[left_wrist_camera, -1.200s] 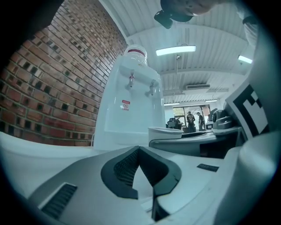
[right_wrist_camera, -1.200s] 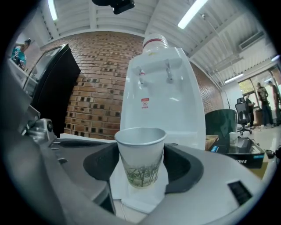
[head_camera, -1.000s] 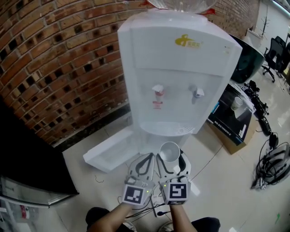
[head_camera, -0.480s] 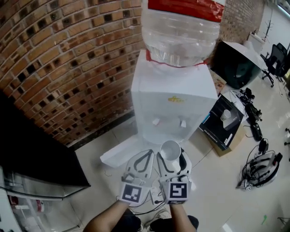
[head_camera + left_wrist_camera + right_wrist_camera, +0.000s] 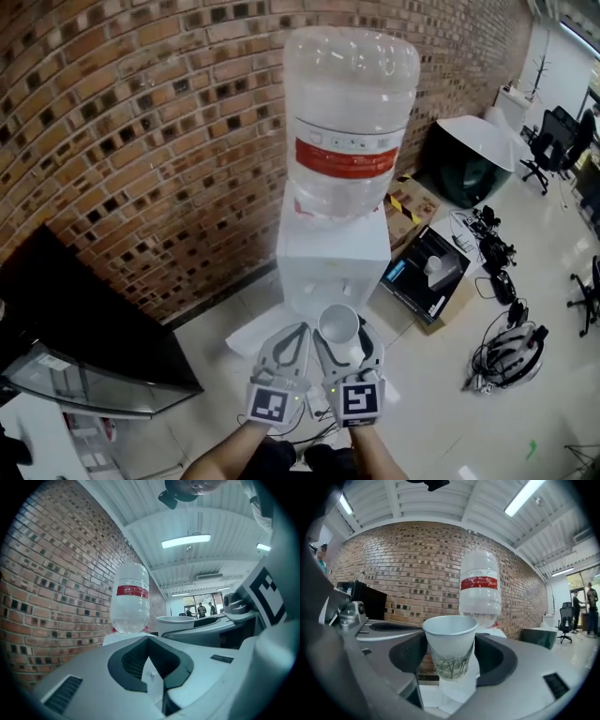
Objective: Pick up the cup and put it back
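While right tongs [image 5: 451, 662] grip cup [image 5: 449, 637] — bottle [image 5: 349, 103] label [image 5: 347, 159] red, illegible.

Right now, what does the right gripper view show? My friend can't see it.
A white paper cup with a tree print stands upright, clamped between the jaws of the right gripper. Behind it are a big water bottle with a red band and a brick wall.

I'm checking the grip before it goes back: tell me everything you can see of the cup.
The cup is a white paper cup with a greenish tree print around its lower wall. It stands upright, mouth up, clamped in the air between the jaws of the right gripper. Nothing shows inside.
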A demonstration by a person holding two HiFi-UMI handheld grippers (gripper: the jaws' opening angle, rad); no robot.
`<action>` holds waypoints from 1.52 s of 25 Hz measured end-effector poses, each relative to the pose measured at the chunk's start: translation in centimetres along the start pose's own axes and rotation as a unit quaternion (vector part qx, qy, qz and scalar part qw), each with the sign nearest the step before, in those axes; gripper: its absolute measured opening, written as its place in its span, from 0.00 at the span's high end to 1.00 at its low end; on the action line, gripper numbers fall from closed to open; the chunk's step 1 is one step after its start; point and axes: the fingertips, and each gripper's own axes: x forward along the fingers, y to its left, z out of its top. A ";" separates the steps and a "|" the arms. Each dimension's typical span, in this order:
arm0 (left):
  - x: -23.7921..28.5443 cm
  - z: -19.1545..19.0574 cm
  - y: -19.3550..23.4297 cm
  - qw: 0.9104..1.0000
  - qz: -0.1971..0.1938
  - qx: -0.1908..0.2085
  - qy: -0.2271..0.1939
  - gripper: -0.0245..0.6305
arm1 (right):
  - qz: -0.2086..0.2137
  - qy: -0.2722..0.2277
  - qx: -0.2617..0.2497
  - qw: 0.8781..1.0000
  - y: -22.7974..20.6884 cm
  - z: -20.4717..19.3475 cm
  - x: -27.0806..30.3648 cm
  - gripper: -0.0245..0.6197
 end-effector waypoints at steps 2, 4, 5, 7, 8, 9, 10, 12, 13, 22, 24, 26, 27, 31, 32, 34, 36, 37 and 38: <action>0.0 2.3 -1.0 1.000 -0.005 -0.002 -0.005 0.96 | -0.001 0.002 -0.005 1.000 -0.3 1.8 -1.3 0.46; 0.5 3.6 -1.7 1.000 -0.010 0.000 -0.006 0.96 | -0.004 -0.002 -0.017 1.000 -1.0 3.5 -1.9 0.46; 0.7 4.4 -1.8 1.000 -0.010 0.000 -0.007 0.96 | -0.005 -0.007 -0.022 1.000 -1.1 4.6 -2.1 0.46; 0.4 6.3 -2.0 1.000 -0.009 0.004 -0.011 0.96 | -0.006 -0.019 -0.021 1.000 -0.8 6.7 -2.9 0.46; 0.0 7.2 -2.0 1.000 -0.008 0.006 -0.011 0.96 | -0.007 -0.023 -0.017 1.000 -0.6 7.5 -3.3 0.46; -0.2 7.9 -2.1 1.000 -0.007 0.006 -0.012 0.96 | -0.007 -0.025 -0.017 1.000 -0.4 8.2 -3.7 0.46; -0.3 8.5 -2.2 1.000 -0.006 0.007 -0.014 0.96 | -0.007 -0.025 -0.019 0.999 -0.3 8.6 -4.0 0.46; -0.4 9.4 -2.5 1.000 -0.007 0.008 -0.019 0.96 | -0.007 -0.025 -0.022 0.999 -0.3 9.1 -4.4 0.46; -0.4 9.7 -2.6 1.000 -0.008 0.007 -0.023 0.96 | -0.008 -0.026 -0.022 0.999 -0.5 9.2 -4.5 0.46; -0.1 10.9 -2.0 0.999 -0.011 0.003 -0.033 0.96 | -0.015 -0.033 -0.009 0.999 -0.7 10.3 -4.0 0.46; -0.2 11.0 -1.9 0.999 -0.011 -0.004 -0.035 0.96 | -0.013 -0.033 -0.011 0.999 -0.5 10.2 -3.9 0.46; -0.4 11.0 -1.6 0.999 -0.010 -0.010 -0.039 0.96 | -0.012 -0.030 -0.009 0.999 -0.3 10.2 -3.8 0.46; -0.4 11.1 -1.5 0.999 -0.009 -0.011 -0.040 0.96 | -0.011 -0.029 -0.008 0.999 -0.2 10.2 -3.8 0.46; -0.7 11.0 -1.4 0.999 -0.006 -0.007 -0.041 0.96 | -0.007 -0.028 -0.007 1.000 0.2 10.0 -3.6 0.46; -0.7 11.0 -1.3 0.999 -0.006 -0.006 -0.041 0.96 | -0.006 -0.028 -0.007 1.000 0.3 9.8 -3.6 0.46; -0.8 10.9 -1.2 0.999 -0.006 -0.005 -0.041 0.96 | -0.006 -0.027 -0.006 1.000 0.4 9.7 -3.5 0.46; -0.7 10.8 -1.2 0.999 -0.007 -0.007 -0.038 0.96 | -0.007 -0.025 -0.005 1.000 0.3 9.8 -3.3 0.46; -0.7 10.7 -1.1 0.999 -0.007 -0.010 -0.038 0.96 | -0.008 -0.025 -0.004 1.000 0.3 9.7 -3.1 0.46; -0.6 10.6 -1.0 0.999 -0.006 -0.012 -0.038 0.96 | -0.008 -0.026 -0.003 1.000 0.2 9.7 -3.0 0.46</action>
